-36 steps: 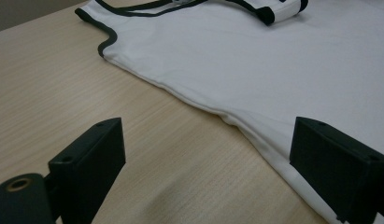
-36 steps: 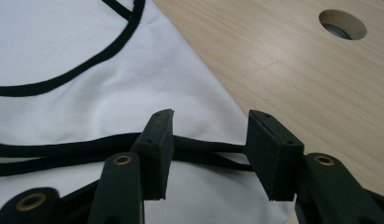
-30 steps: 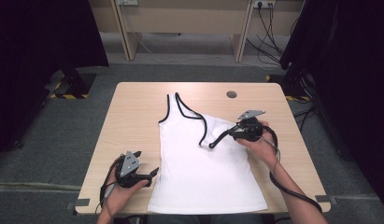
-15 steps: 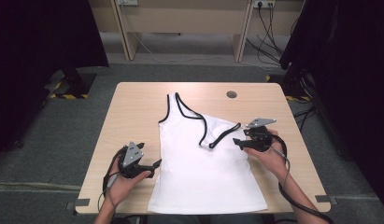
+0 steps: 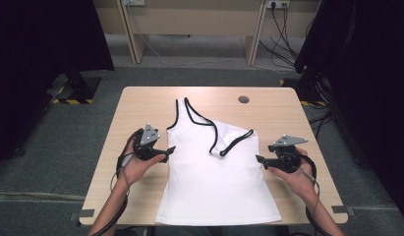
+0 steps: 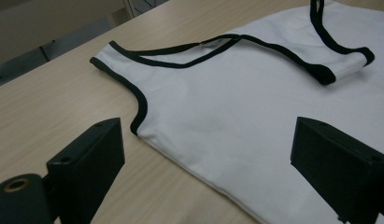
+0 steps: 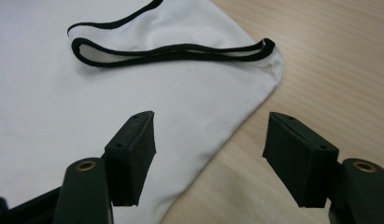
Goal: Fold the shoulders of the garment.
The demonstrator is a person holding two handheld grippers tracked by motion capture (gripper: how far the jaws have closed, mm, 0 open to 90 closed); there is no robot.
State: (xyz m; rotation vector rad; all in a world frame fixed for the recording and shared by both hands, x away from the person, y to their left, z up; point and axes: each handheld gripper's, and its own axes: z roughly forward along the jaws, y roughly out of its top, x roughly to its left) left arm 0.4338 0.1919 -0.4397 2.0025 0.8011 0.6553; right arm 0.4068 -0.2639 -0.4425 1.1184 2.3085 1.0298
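A white tank top (image 5: 214,182) with black trim lies flat on the wooden table (image 5: 140,103). Its right shoulder strap (image 5: 234,142) is folded down across the chest, and the other strap (image 5: 179,110) still points to the far edge. My left gripper (image 5: 169,150) hovers open at the top's left side, just below the armhole (image 6: 140,105). My right gripper (image 5: 258,160) sits at the top's right edge. Its jaws have just been opening and stand open, with nothing pinched between them. In the right gripper view the folded strap loop (image 7: 171,51) lies beyond the gripper (image 7: 210,149).
A round cable hole (image 5: 244,99) sits near the table's far edge. Bare wood flanks the top on both sides. Dark curtains hang left and right of the table, and desk legs with cables (image 5: 283,19) stand behind it.
The right gripper has drawn back to the right and toward the person, leaving the folded strap on the top. The left gripper has moved forward and up along the top's left edge.
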